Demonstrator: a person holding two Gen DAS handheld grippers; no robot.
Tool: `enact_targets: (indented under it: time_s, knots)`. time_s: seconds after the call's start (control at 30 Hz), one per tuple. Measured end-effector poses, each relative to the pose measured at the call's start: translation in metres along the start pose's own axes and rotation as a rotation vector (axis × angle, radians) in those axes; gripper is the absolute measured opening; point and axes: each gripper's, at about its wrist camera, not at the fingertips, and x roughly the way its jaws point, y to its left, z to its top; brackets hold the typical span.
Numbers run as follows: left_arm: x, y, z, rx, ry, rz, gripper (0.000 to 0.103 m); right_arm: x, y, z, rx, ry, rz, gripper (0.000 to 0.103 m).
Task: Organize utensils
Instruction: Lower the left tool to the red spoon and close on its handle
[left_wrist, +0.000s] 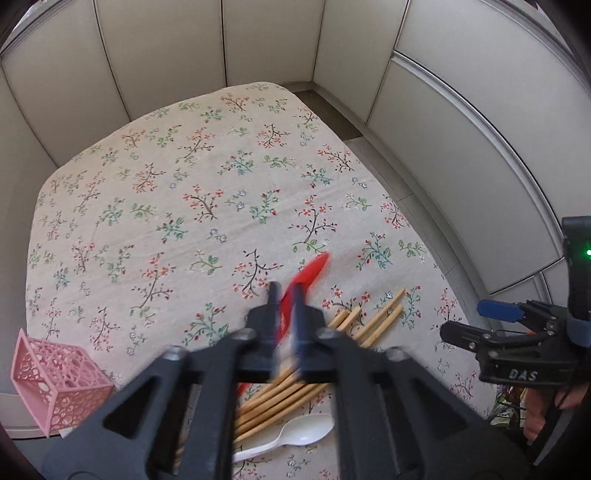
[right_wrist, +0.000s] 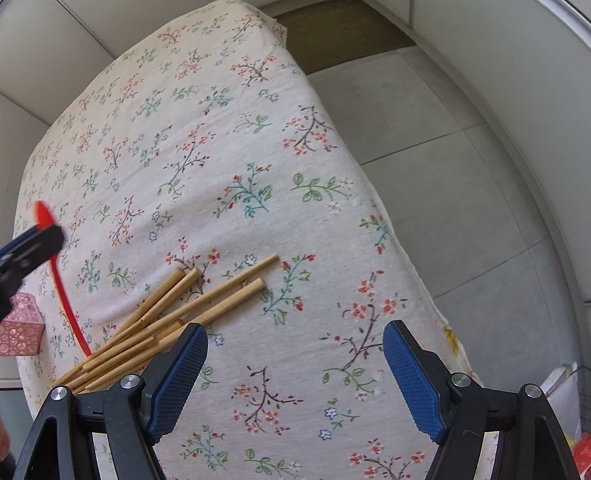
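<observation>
My left gripper (left_wrist: 286, 295) is shut on a red plastic spoon (left_wrist: 310, 271) and holds it above the floral tablecloth (left_wrist: 184, 184); the spoon's bowl points away from me. The view is motion-blurred. The same spoon (right_wrist: 66, 306) and the left gripper (right_wrist: 33, 245) show at the left of the right wrist view. A pile of several wooden chopsticks (left_wrist: 291, 387) lies under the left gripper, also seen in the right wrist view (right_wrist: 177, 314). A white plastic spoon (left_wrist: 295, 434) lies near the front edge. My right gripper (right_wrist: 295, 369) is open and empty above the cloth, right of the chopsticks; it also shows in the left wrist view (left_wrist: 491, 319).
A pink perforated utensil holder (left_wrist: 55, 380) lies tipped on its side at the table's left front, also visible in the right wrist view (right_wrist: 20, 328). Cabinet panels (left_wrist: 166, 44) surround the table. Grey tiled floor (right_wrist: 461, 184) lies to the right of the table edge.
</observation>
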Motion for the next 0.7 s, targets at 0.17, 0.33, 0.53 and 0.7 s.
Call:
enact_targets:
  time_s: [0.17, 0.33, 0.53, 0.7]
  knots:
    - [-0.024, 0.020, -0.021, -0.063, -0.027, -0.029, 0.001, 0.004, 0.015, -0.003, -0.025, 0.010, 0.019, 0.083]
    - [-0.023, 0.030, -0.031, -0.044, 0.031, -0.040, 0.001, 0.005, 0.023, -0.004, -0.033, 0.007, 0.029, 0.083]
    - [0.015, 0.036, -0.017, -0.028, 0.093, -0.009, 0.054, 0.001, 0.016, -0.001, 0.003, -0.007, 0.034, 0.082]
    - [0.073, 0.049, 0.013, 0.009, 0.105, 0.093, 0.054, 0.004, 0.008, 0.002, 0.039, 0.006, 0.057, 0.080]
